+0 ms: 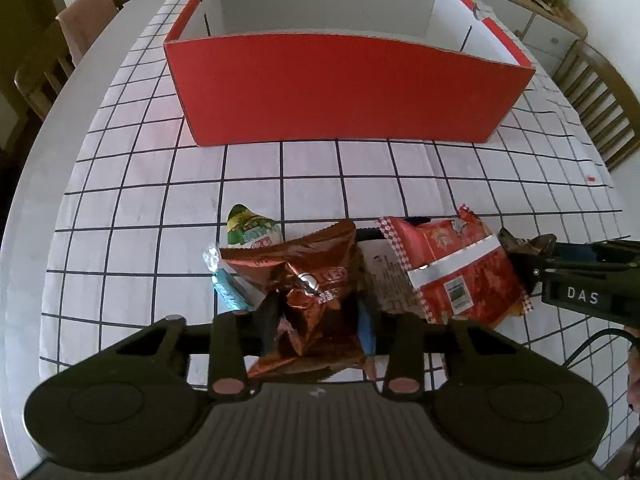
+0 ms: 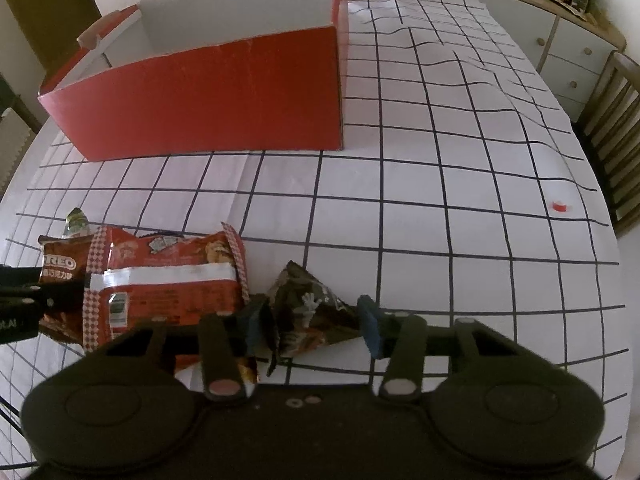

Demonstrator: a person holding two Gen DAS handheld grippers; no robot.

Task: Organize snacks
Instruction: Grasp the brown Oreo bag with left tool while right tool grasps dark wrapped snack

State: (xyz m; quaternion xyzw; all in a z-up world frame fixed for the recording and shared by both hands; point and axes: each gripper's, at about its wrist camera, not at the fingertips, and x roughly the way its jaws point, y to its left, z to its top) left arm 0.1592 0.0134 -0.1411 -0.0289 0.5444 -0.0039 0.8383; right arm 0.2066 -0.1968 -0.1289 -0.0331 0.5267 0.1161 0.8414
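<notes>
**A:** What is on the table, and where?

**B:** A grid-patterned tablecloth (image 1: pixel 360 168) covers it. At twelve o'clock stands an open red box (image 1: pixel 344 92), white inside, no snacks visible in it. Toward six o'clock the snacks lie heaped together, well apart from the box.

**A:** What is the left gripper doing?

**B:** The left gripper (image 1: pixel 320 312) points steeply down over the heap – its jaws are pinched in on a crumpled brown Oreo packet (image 1: pixel 316 284), the foil buckled between the pads. Beside that packet, at nine o'clock, lie a blue-wrapped sweet (image 1: pixel 230 292) and a green-and-white pouch (image 1: pixel 250 228); at three o'clock, a red biscuit pack (image 1: pixel 452 268).

**A:** And the right one?

**B:** The right gripper (image 2: pixel 312 320) straddles a dark pyramid-shaped packet (image 2: pixel 308 312). One pad presses its left edge; the right pad sits at the packet's far corner, so I judge it a light pinch.

**A:** Why take two at once?

**B:** Probably so each hand carries one snack to the box – which stands open-topped to take them from above.
</notes>
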